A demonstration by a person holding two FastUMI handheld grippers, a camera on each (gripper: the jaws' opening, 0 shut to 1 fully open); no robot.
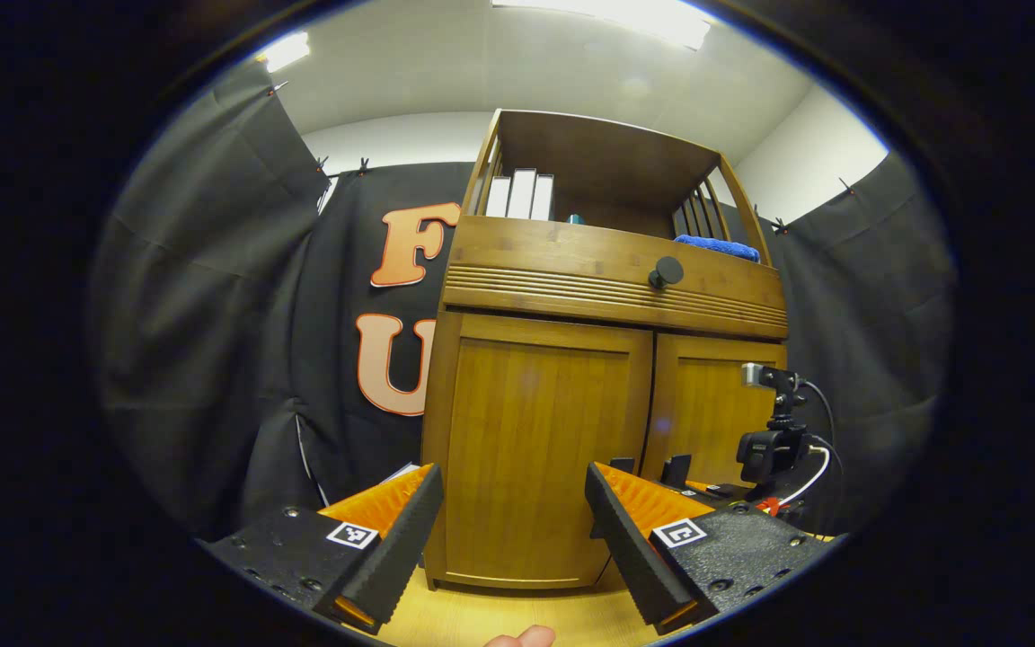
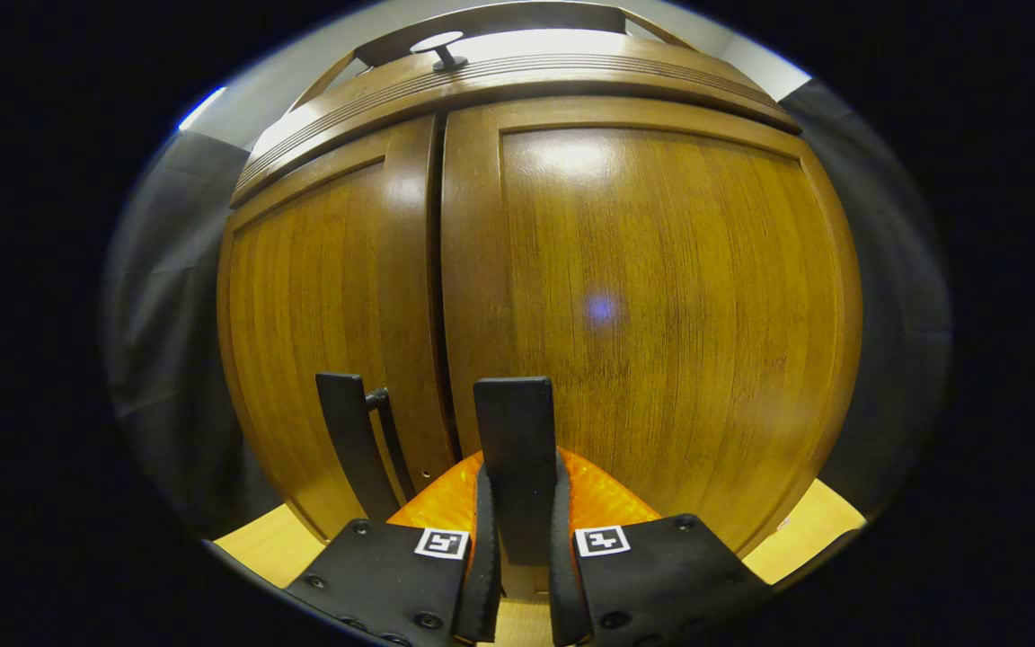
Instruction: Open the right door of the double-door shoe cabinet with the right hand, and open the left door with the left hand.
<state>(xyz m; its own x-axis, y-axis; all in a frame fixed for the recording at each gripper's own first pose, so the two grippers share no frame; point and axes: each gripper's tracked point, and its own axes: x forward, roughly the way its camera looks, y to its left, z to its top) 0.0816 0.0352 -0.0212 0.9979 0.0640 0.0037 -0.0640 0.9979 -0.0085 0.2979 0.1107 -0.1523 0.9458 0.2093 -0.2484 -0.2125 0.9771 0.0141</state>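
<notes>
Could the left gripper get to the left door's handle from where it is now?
Probably yes. The left gripper is open, facing the left door with nothing between them. That door's handle stands free beside the right gripper, which is shut on the right door's handle; close quarters, though.

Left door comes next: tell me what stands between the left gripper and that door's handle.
Nothing visible: the open left gripper faces the closed brown wooden left door, with bare door front between its fingers and the black bar handle.
</notes>
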